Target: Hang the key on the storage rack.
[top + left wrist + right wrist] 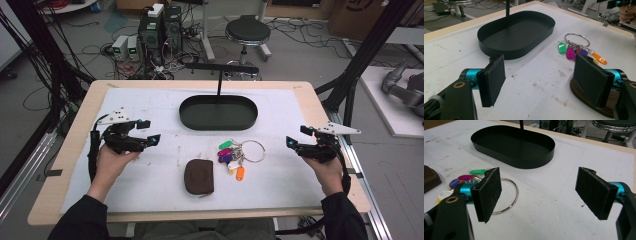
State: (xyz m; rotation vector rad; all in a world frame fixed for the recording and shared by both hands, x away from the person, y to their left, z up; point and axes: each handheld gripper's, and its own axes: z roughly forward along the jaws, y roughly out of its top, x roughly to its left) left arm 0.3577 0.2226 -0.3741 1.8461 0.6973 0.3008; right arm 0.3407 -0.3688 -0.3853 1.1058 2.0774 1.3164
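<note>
Both tongs gape empty – key ring (234, 152) mid-bench beside brown pouch (199, 176), front of black tray (218, 112), nearer right tongs (296, 137) than left tongs (148, 132), tags trailing toward the person.

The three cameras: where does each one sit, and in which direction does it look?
High view: above the person's side, looking forward and down on the table; both hands show, with the left gripper and right gripper.
Left gripper view: on the left gripper, facing the black tray; the other hand shows far off.
Right gripper view: on the right gripper, facing the tray.
All three share the tray and the key ring.
</note>
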